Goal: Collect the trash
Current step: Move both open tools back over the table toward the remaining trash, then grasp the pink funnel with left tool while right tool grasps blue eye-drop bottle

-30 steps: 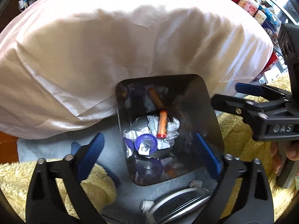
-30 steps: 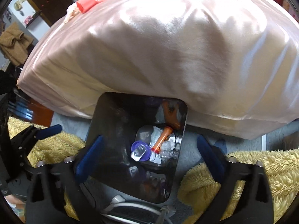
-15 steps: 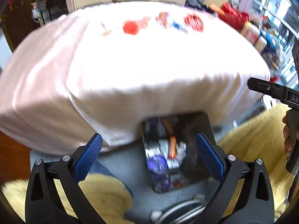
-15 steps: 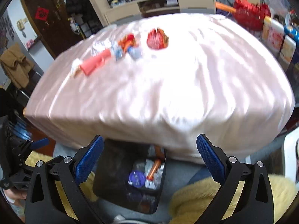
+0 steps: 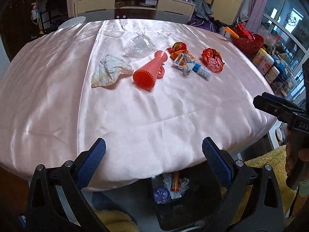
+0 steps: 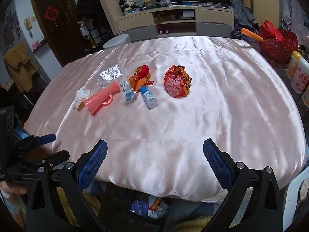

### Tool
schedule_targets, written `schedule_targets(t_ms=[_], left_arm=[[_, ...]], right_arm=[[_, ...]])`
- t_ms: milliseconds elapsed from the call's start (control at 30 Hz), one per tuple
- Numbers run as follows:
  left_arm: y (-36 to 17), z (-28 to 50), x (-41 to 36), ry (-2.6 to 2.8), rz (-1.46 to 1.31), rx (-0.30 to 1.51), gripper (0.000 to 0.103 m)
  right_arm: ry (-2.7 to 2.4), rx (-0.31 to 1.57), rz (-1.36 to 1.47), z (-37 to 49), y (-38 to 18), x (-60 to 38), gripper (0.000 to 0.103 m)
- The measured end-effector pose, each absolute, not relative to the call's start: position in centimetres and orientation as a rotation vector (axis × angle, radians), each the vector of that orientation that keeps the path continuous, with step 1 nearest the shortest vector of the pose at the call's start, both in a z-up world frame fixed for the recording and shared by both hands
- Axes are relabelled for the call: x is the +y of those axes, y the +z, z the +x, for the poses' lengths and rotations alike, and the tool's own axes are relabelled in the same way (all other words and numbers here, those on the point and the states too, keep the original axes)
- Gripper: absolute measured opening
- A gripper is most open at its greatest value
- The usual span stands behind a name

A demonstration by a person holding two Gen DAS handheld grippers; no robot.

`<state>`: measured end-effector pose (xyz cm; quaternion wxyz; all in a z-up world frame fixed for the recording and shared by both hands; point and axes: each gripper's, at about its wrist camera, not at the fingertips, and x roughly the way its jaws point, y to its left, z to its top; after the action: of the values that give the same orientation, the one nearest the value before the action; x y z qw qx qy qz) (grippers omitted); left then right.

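Worktop (image 5: 154,119): draped in pale pink satin cloth, trash grouped toward its far middle.

Left claw (image 5: 153,162): blue-padded fingers spread wide apart, nothing between them, poised over the worktop's near edge. The right-wrist view also shows it from the side at the left margin (image 6: 48,147), likewise parted.

Right claw (image 6: 155,162): fingers wide apart and empty, at the near edge. The left-wrist view catches only its black fingers at the right margin (image 5: 270,104), with part of a hand (image 5: 295,160) on the handle below.

Items on the cloth, left to right:
- crumpled white tissue (image 5: 109,70), touching the wide end of the cone;
- pink ribbed cone (image 5: 149,70), lying on its side;
- clear plastic wrap (image 5: 139,45), behind the cone;
- red-and-gold ornament (image 5: 177,48);
- tangle of blue-white strapping (image 5: 183,61);
- small blue-capped bottle (image 6: 148,97), lying flat, seen whole in the right-wrist view;
- crumpled red foil wrapper (image 6: 177,81), set apart to the right.

Trash bin (image 5: 202,203): black, on the floor below the near edge, part hidden by the cloth. The left-wrist view shows more of its interior: a purple lid (image 5: 161,193), an orange tube (image 5: 175,181) and white scraps.
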<state>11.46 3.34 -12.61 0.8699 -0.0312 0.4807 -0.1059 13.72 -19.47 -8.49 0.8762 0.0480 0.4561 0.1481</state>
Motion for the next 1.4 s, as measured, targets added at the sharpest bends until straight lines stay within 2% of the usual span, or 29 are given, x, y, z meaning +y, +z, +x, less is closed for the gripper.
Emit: schedule_targets(t_ms=[333, 400, 533, 700, 833, 933, 1067, 1167, 1400], left_arm=[[-14.1, 17.2, 2.6, -0.233, -0.037, 1.035, 0.094], [-14.2, 18.1, 2.6, -0.23, -0.03, 1.04, 0.09], [-14.6, 19.5, 2.6, -0.252, -0.047, 1.05, 0.08], [-14.7, 21.0, 2.4, -0.26, -0.038, 1.045, 0.075], [-14.6, 21.9, 2.0, -0.263, -0.02, 1.036, 0.064], [-14.6, 22.4, 1.9, -0.266, -0.01, 1.032, 0.059], [-14.5, 22.6, 1.4, -0.274, 0.018, 1.019, 0.044], [-14.6, 22.5, 0.9, -0.292, 0.048, 1.011, 0.035], [-14.2, 21.1, 0.7, -0.295, 0.052, 1.007, 0.035]], right_arm=[[0.341, 0.975, 0.027, 17.4, -11.1, -17.1, 0.099], [0.349, 0.98, 0.027, 18.1, -11.4, -16.7, 0.099], [0.355, 1.017, 0.053, 19.4, -12.3, -16.5, 0.079], [0.371, 1.006, 0.029, 20.4, -12.5, -15.9, 0.075], [0.383, 0.988, -0.01, 21.4, -12.5, -15.2, 0.057], [0.394, 0.984, -0.023, 21.9, -12.5, -14.7, 0.049], [0.41, 0.977, -0.039, 22.4, -12.5, -14.1, 0.024], [0.42, 0.972, -0.034, 22.4, -12.5, -13.8, 0.02], [0.419, 0.988, 0.019, 20.7, -12.2, -15.1, 0.02]])
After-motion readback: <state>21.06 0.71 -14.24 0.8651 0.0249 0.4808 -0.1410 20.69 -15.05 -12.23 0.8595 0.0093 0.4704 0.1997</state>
